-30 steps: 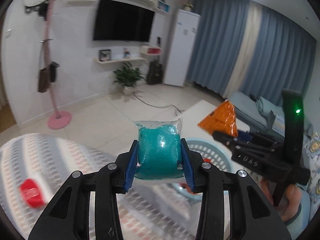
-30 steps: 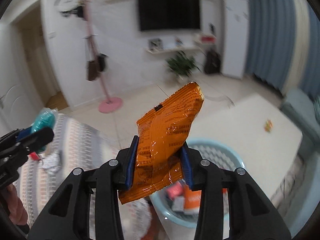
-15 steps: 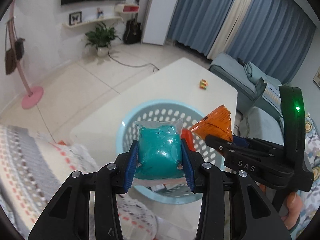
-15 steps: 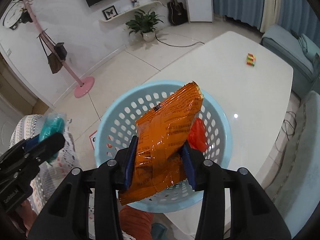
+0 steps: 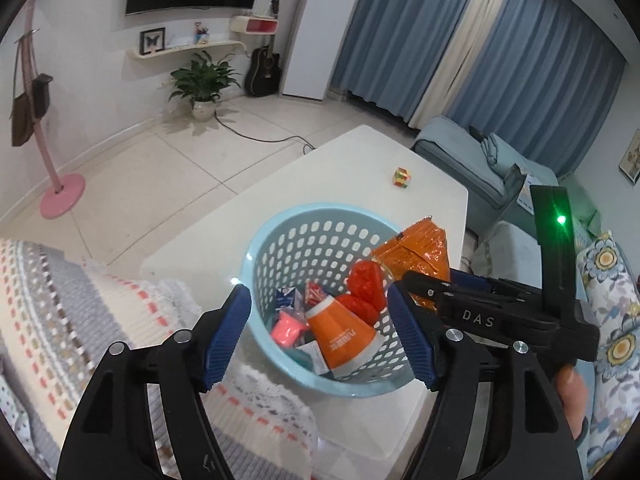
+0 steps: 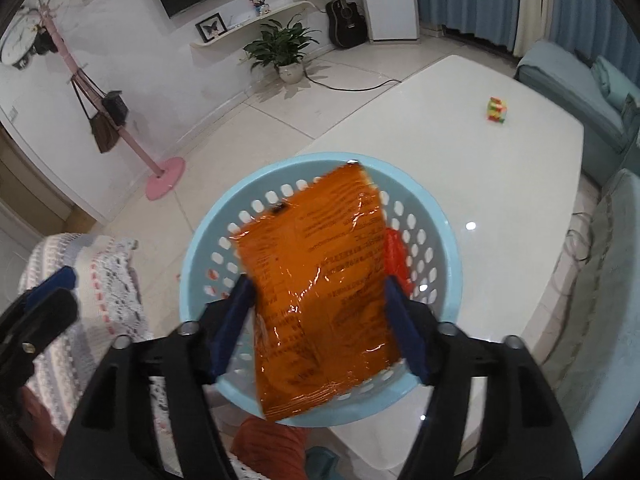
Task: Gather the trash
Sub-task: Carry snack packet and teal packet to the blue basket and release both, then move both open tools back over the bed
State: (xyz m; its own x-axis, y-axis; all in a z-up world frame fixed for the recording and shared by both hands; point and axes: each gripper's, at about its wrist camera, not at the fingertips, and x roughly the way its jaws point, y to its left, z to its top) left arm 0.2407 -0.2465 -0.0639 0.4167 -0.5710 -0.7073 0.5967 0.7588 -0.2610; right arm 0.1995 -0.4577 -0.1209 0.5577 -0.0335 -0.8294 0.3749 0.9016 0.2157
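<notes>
Left tongs (image 5: 320, 336) now apart and empty — teal pouch released into laundry basket (image 5: 256, 256). Right tongs (image 6: 318, 324) spread; orange snack bag (image 6: 320, 288) dropping next.

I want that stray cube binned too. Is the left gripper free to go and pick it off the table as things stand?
Probably yes. The left gripper is open and empty above the basket, and the cube sits alone on the bare table beyond it, with nothing between.
</notes>
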